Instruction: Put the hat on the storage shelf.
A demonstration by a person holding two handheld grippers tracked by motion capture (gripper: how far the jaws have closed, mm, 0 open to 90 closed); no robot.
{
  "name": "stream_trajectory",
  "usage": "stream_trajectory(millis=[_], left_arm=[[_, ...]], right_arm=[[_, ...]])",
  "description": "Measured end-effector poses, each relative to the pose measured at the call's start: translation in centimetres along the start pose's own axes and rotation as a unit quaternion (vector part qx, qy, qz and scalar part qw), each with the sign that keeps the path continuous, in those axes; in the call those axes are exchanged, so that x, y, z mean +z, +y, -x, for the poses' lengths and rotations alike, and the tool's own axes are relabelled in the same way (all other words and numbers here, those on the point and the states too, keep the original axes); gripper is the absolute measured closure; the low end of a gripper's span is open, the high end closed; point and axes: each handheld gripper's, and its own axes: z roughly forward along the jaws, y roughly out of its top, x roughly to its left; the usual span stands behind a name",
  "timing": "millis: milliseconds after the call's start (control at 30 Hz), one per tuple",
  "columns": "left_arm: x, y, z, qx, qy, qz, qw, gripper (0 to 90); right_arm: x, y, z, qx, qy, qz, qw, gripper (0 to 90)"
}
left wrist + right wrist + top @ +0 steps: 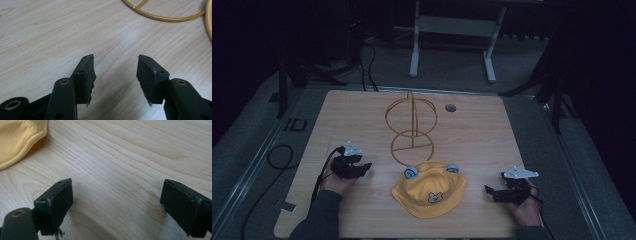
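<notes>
Dim room, wood counter (362, 210) | left claw (360, 169) and right claw (495, 192) gaping, empty, flanking hat (430, 190) | wire stand (412, 131) beyond | risk: limp brim slips a shallow pinch; light stand may tip if bumped.

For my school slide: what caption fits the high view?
Yellow hat on table beside wire stand, open grippers either side.

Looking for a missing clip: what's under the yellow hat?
The yellow hat lies flat on the wooden table, its far edge just overlapping the gold wire stand's base ring. Whatever sits beneath its crown is covered; no clip can be seen.
</notes>
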Motion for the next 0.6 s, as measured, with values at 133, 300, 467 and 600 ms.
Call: stream_trajectory(millis=[133, 300, 467, 600], left_arm=[[-0.7, 0.4, 0.0, -0.002, -0.009, -0.002, 1.0000, 49.2], [-1.3, 0.9, 0.4, 0.010, -0.011, -0.010, 0.9998, 49.7], [-1.6, 1.4, 0.5, 0.013, -0.018, -0.013, 0.9997, 51.2], [-1.9, 1.7, 0.5, 0.013, -0.022, -0.012, 0.9996, 51.9]], right_arm=[[0.0, 0.0, 0.0, 0.000, 0.000, 0.000, 1.0000, 11.0], [0.0, 0.0, 0.0, 0.000, 0.000, 0.000, 1.0000, 11.0], [0.0, 0.0, 0.0, 0.000, 0.000, 0.000, 1.0000, 11.0], [0.0, 0.0, 0.0, 0.000, 0.000, 0.000, 1.0000, 11.1]])
